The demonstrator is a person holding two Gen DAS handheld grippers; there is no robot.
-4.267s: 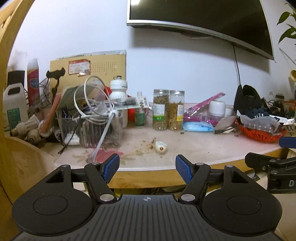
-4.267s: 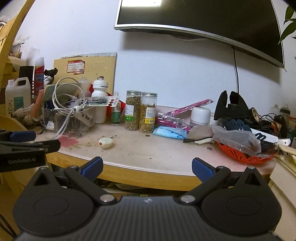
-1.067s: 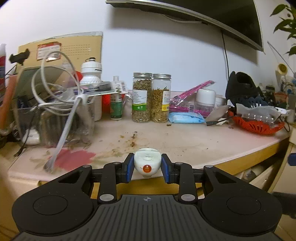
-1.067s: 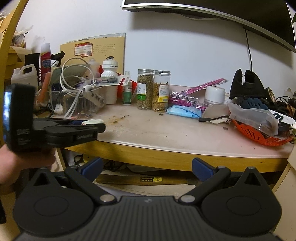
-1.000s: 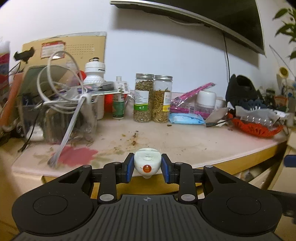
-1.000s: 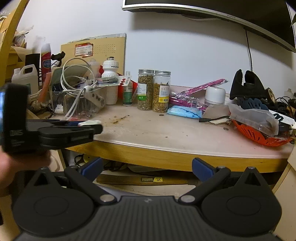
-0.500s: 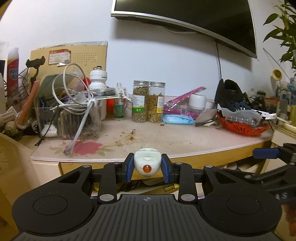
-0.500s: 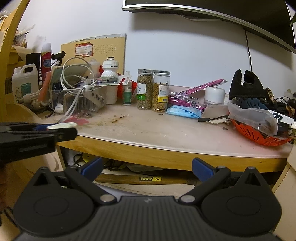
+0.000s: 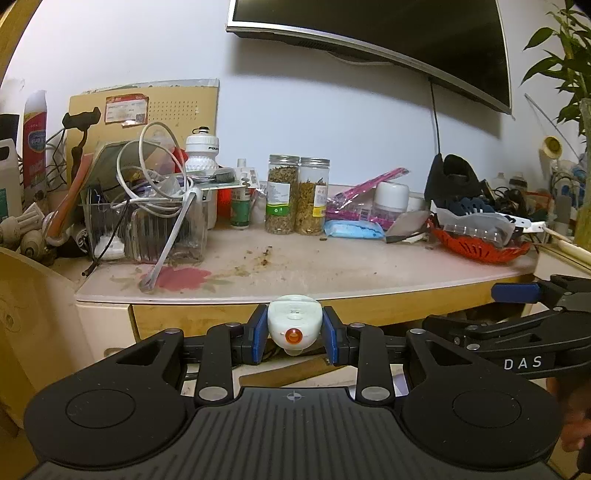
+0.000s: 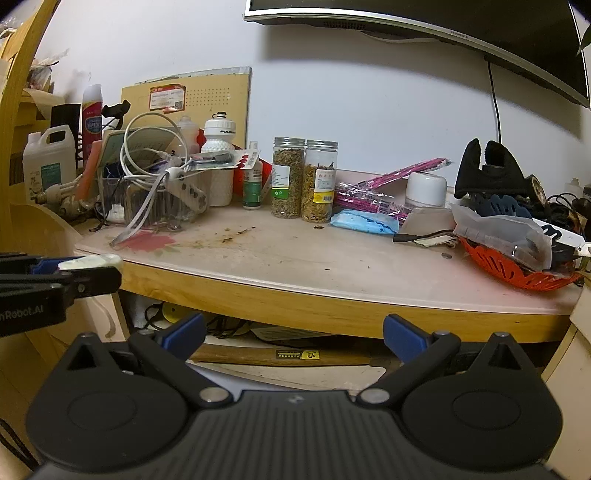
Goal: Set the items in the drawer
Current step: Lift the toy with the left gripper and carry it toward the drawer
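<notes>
In front of you the tabletop (image 9: 332, 269) runs wide and cluttered, its wooden front edge level with your tools and a dark screen (image 9: 388, 26) hanging on the wall above it. At the left of the surface a clear bin (image 9: 147, 229) holds a tangle of white cable; near the middle two jars (image 9: 297, 194) of dried herbs stand side by side, touching; at the far right sits an orange basket (image 9: 480, 247) heaped with odds and ends. Your right tool (image 10: 293, 332) is held low in front of the table edge with its blue pads spread wide apart and nothing between them. Your left tool (image 9: 294, 330) is closed tight on a small white gadget (image 9: 293, 323) with an orange button, gripped by its sides off the tabletop, just before the front edge.
</notes>
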